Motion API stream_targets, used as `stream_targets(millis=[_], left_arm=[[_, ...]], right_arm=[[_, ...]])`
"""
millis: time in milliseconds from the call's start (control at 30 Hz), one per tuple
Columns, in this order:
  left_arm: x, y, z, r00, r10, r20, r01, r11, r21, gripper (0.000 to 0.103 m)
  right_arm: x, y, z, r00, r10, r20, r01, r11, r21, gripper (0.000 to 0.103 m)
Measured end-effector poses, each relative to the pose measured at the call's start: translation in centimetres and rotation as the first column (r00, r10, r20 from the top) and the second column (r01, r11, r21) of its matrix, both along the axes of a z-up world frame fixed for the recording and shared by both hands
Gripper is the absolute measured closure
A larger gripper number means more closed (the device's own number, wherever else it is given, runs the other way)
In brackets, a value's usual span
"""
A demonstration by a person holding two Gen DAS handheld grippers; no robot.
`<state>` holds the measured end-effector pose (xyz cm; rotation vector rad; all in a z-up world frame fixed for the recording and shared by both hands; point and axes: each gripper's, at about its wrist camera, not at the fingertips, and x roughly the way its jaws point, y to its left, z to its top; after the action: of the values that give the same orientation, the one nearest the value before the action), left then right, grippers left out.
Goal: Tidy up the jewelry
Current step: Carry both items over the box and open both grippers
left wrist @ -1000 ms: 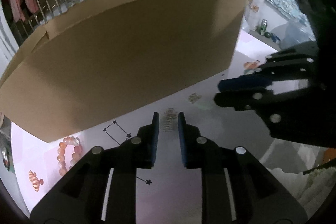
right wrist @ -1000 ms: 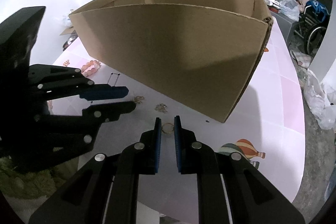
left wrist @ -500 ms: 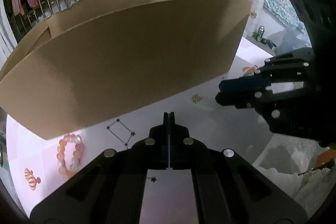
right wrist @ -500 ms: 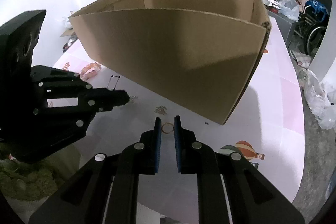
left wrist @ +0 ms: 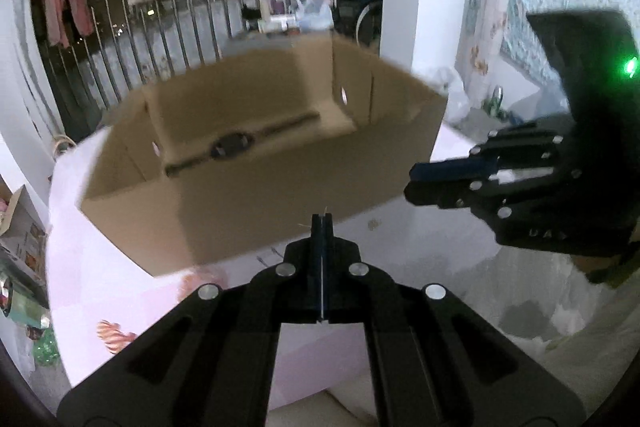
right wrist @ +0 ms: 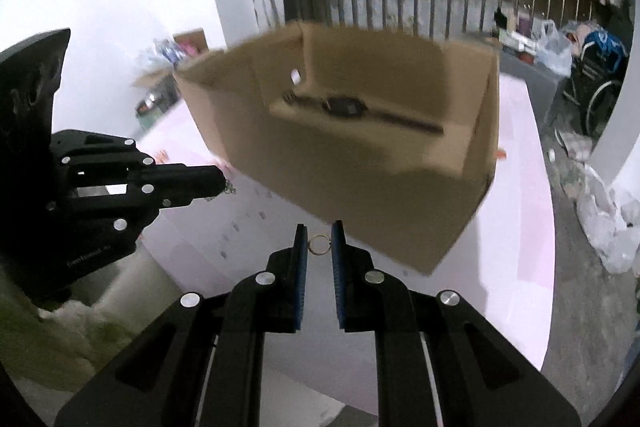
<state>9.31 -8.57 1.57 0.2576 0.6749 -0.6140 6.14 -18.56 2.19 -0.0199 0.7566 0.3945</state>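
Observation:
An open cardboard box stands on the pink table; it also shows in the right wrist view. A dark wristwatch lies inside it, also seen in the right wrist view. My left gripper is shut on a small metal jewelry piece, lifted in front of the box; in the right wrist view the piece dangles at its tip. My right gripper is closed on a small gold ring between its blue pads, raised before the box.
A pink bead bracelet lies blurred on the pink table by the box's near left corner. A small jewelry piece lies on the table right of my left gripper. A metal railing with hanging clothes stands behind.
Both grippers have risen, so the inside of the box and the watch now show. The left gripper closed on the small jewelry piece and lifted it; the right lifted the ring.

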Motion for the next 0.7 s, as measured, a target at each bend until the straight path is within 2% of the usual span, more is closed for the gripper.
stream_targets(millis=[167,300,400,567,700], left_arm=[[0.5,2.0,5.0,0.995,0.031,0.091,-0.02,0.992,-0.122,0.103],[2.7,1.9,7.0,0.987,0.06,0.148,-0.036,0.986,-0.161,0.103],[5.1,1.3,6.8,0.989,0.071,0.131,-0.049,0.985,-0.165,0.103],[10.0,0.3,4.2,0.993,0.106,0.054,-0.1,0.989,-0.107,0.103],[11.9,0.3,2.6,0.991,0.127,0.03,-0.125,0.99,-0.065,0.103]], right_arm=[[0.9,0.0,3.4,0.995,0.018,0.095,-0.025,0.997,0.073,0.091],[2.7,-0.1,5.5,0.989,0.005,0.151,-0.025,0.992,0.127,0.091],[4.9,0.4,6.0,0.986,-0.017,0.167,-0.003,0.993,0.121,0.091],[9.6,1.2,4.8,0.994,-0.068,0.09,0.061,0.995,0.083,0.091],[12.2,1.4,3.3,0.991,-0.127,0.04,0.125,0.992,0.032,0.089]])
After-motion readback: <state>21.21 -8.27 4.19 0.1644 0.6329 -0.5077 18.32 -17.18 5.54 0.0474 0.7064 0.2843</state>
